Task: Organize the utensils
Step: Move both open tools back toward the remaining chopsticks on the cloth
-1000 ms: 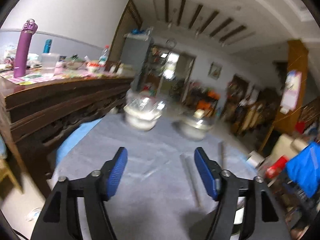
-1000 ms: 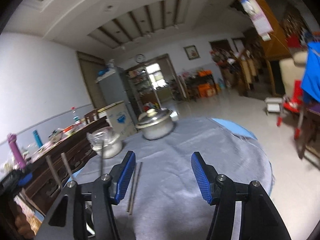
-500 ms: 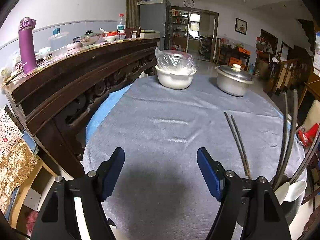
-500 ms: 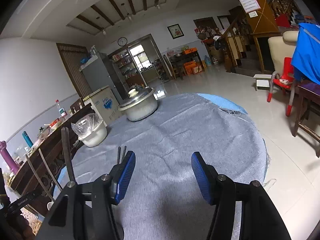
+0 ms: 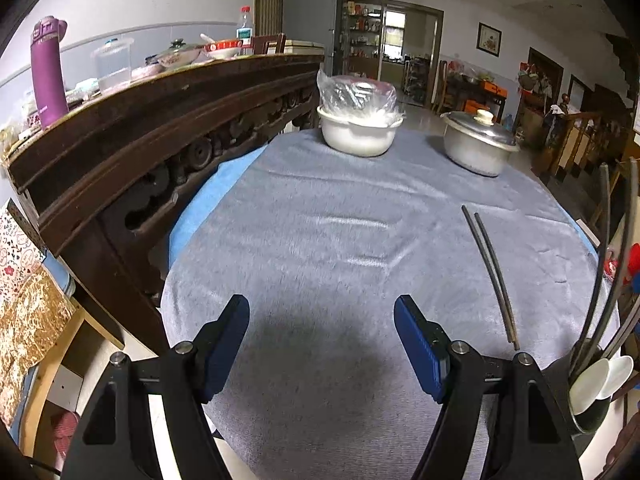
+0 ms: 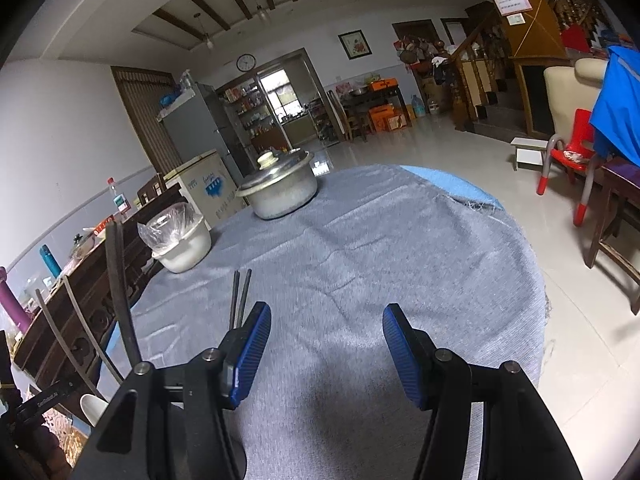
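Left claw (image 5: 322, 340): jaws wide apart, nothing between them; hangs over the near edge of the worktop (image 5: 340, 220), low centre of the left wrist frame.
Right claw (image 6: 326, 350): jaws wide apart, nothing between them; low centre of the right wrist frame, over the grey cloth.
Chopsticks on the cloth (image 5: 490, 272): a dark pair, lying flat and close side by side, right of centre in the left wrist frame.
Same pair, right view (image 6: 240, 298): just above the left blue pad, which hides their near ends.
Long axis: runs roughly away from both cameras, far ends toward the pots, near ends toward the worktop's near edge.
Direction from claws: to the right of the left claw's line; to the left of the right claw's line. The pair lies between the two.
Nearer claw: judged the right one, since the sticks sit just beside its left pad; in the left view they lie well apart from the right pad.
Utensil holder (image 5: 592, 408): dark cup at the lower right edge of the left wrist frame, near the sticks' near ends.
Count, loose chopsticks: two.
Count, in holder: two white spoons (image 5: 600, 376); several upright dark sticks (image 5: 604, 264), exact number not clear.
Count, pots: one white bowl under plastic film (image 5: 358, 126); one lidded metal pot (image 5: 478, 144).
Coming move, judged: close across the pair's width, not along it.
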`<state>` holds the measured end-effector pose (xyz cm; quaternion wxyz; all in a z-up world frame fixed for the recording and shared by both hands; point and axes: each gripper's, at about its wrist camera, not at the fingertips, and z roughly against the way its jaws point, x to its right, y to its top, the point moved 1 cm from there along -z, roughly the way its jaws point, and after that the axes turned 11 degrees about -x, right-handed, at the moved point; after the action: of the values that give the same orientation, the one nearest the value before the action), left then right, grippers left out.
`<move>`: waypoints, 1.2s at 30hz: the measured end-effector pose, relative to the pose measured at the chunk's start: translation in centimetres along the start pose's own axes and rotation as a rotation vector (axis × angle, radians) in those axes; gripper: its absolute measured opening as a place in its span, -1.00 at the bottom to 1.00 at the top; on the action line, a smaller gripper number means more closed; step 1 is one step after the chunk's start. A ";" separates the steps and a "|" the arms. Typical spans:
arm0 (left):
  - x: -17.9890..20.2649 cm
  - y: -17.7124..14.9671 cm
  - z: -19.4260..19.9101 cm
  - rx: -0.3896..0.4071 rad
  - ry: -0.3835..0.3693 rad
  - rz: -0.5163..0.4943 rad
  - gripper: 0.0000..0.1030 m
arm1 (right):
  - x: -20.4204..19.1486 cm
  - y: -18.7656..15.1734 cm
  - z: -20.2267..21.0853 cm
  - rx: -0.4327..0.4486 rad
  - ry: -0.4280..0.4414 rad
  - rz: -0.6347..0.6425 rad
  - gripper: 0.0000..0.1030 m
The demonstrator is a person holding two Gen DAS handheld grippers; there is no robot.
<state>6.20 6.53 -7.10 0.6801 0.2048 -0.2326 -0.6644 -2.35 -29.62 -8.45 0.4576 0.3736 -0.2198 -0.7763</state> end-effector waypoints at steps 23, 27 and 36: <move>0.0 -0.2 -1.5 -0.048 0.005 -0.005 0.46 | 0.1 -0.1 -1.5 -0.040 0.013 -0.016 0.19; 0.0 -0.1 -2.0 -0.059 0.006 -0.005 0.46 | 0.1 -0.2 -1.6 -0.049 0.018 -0.010 0.19; -0.1 0.2 -3.7 -0.086 0.004 -0.007 0.46 | 0.7 0.4 -3.0 -0.087 0.016 -0.027 0.19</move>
<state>8.55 6.56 -9.95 0.6865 0.1774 -0.2017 -0.6757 0.00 -30.39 -10.28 0.4646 0.3624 -0.1771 -0.7884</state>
